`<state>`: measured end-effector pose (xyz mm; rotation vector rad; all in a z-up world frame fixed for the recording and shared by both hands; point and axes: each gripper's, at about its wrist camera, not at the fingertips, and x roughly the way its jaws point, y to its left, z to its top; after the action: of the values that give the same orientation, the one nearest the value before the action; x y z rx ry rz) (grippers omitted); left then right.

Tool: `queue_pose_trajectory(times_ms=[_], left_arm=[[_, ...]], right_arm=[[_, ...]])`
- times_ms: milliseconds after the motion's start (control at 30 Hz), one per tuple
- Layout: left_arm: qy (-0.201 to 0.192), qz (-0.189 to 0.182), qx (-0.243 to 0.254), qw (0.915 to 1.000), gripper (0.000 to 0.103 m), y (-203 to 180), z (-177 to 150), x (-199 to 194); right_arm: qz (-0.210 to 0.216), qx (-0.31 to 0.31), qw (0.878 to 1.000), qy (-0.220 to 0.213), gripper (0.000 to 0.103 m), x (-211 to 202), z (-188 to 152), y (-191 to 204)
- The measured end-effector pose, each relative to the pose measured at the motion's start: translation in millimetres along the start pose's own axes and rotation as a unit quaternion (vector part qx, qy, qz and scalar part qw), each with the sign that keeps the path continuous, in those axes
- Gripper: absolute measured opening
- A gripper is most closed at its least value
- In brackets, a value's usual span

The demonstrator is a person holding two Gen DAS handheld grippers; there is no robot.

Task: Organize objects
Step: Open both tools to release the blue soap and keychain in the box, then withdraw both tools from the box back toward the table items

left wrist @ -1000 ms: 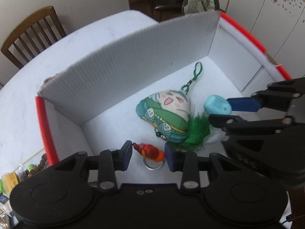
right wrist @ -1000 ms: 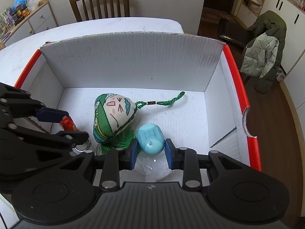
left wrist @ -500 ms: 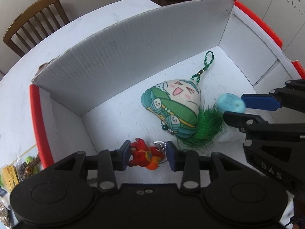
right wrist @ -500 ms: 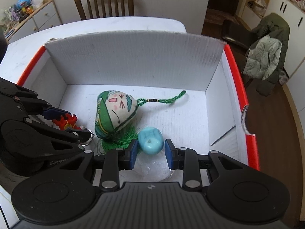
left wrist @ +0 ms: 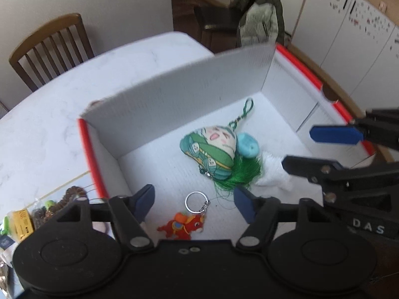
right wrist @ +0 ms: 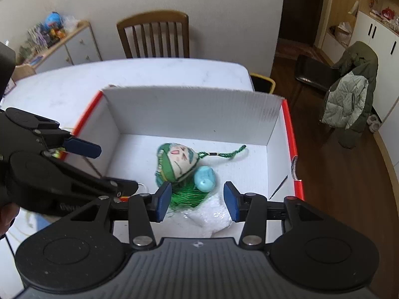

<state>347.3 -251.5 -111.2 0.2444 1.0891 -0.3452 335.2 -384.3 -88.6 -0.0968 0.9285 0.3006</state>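
Both of my grippers hang released over the white box (right wrist: 274,114), each with its fingers spread wide and nothing between them. I judge the dropping step to be done: the red horse keychain (left wrist: 185,225) lies on the box floor at the near edge, and the pale blue egg-shaped toy (right wrist: 205,178) rests in the middle of the floor, touching the green plush charm (right wrist: 175,163).

Seen from the left wrist, my left gripper (left wrist: 194,205) is above the keychain; the little horse and its ring (left wrist: 193,201) lie in the gap between my fingers (left wrist: 144,200), apart from both. Seen from the right wrist, my right gripper (right wrist: 197,200) sits above and nearer than the blue toy, which shows just beyond the gap, clear of the pads, with the charm's green tassel (right wrist: 187,195) and a white crumpled wrapper (right wrist: 214,215) under them.

The next move, I think, calls for lifting both grippers clear of the box walls and turning to the small packets (left wrist: 22,224) that lie on the desk (left wrist: 45,129) outside the box's left edge.
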Motion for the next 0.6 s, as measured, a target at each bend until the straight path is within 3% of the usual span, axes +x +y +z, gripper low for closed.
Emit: queue_pose_trajectory(times_ms=[133, 600], left_arm=[[-0.028, -0.004, -0.004, 0.9996, 0.075, 5.4, -3.7, -26.4], [-0.097, -0.018, -0.046, 0.9941, 0.088, 44.6, -39.4, -95.1]], right_arm=[[0.014, -0.004, 1.000, -0.022, 0.054, -21.3, -3.6, 9.0], [0.039, -0.013, 0.995, -0.091, 0.066, -72.9, -4.3, 61.1]])
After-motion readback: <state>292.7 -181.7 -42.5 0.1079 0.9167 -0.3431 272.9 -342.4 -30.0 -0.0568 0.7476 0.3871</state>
